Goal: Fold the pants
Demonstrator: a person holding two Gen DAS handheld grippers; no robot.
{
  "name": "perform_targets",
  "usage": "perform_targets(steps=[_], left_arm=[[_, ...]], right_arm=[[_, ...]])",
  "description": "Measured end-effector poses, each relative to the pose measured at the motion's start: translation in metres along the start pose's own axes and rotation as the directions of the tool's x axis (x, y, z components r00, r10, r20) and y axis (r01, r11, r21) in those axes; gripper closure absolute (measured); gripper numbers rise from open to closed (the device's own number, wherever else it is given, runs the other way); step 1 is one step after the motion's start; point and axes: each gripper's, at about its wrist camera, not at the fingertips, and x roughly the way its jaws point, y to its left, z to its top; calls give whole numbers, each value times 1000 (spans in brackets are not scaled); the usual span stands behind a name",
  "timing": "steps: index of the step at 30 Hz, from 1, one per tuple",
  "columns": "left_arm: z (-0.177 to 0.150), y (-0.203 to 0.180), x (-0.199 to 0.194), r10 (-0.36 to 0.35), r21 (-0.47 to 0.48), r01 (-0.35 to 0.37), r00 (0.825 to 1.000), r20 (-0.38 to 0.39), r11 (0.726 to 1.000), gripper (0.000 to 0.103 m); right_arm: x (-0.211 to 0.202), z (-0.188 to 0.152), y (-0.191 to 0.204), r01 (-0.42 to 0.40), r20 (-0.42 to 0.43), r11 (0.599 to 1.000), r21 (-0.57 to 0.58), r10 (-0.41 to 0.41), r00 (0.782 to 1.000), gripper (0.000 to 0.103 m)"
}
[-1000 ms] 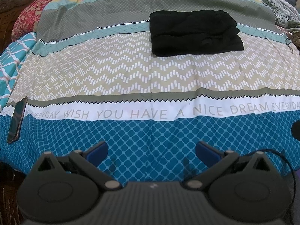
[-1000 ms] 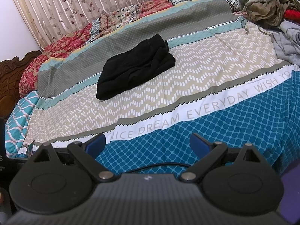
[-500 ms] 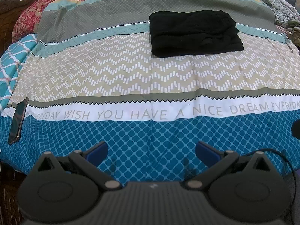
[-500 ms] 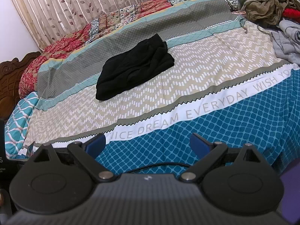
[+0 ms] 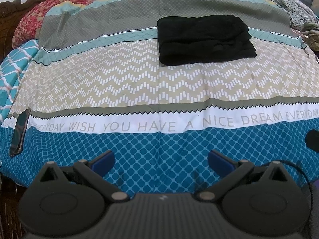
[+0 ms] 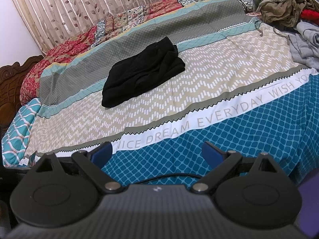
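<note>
**Left wrist view: pants folded, both tools backed off to the foot of the bed**

Left wrist view and right wrist view agree on the main thing: almost nothing has changed over the last second. The black pants [image 5: 205, 39] lie in the same compact folded stack, and my two tools have only drifted a hair, staying low over the blue patterned band of the bedspread [image 5: 159, 83]. I read that stillness as the task being finished, or as good as; the bundle looks squared and layered, and nothing is left in either grip.

The left tool [image 5: 161, 158] has its jaws spread wide and holds nothing. The right tool [image 6: 156, 152] is the same, wide apart and empty. Both are well apart from the pants, on the near side of the lettered white stripe, with the pants beyond it across the zigzag band.

The views differ usefully. From the left I see the pants square on, with stacked fold edges along their right side, and a dark phone [image 5: 20, 132] far to the left of the pants at the bedspread's edge. From the right I see the pants at an angle, a heap of unfolded clothes [image 6: 287, 6] well to their right, and the curtain [image 6: 79, 6] behind them. The left view catches only a sliver of that heap.
</note>
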Motion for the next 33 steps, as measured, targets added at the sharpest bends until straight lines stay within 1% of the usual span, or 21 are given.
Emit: perform_targets(steps=[11,19,29,33], left_arm=[[11,-5,-11,-7,17,6,999,39,1000,0],[26,-15,-20,-14,40,11,997,80,999,0],[46,-32,-35,-28,67,19,989,144,998,0],[53,-38,-39,-38,70,27,986,160,997,0]], right_arm=[[-4,6,-1,1,19,1000,2,-1,1000,5],[-10,13,-12,16,50,999,34,-17,999,5],[-20,23,-27,25,100,997,73,-32,994,5],[-22,25,-31,25,106,997,79,-33,994,5]])
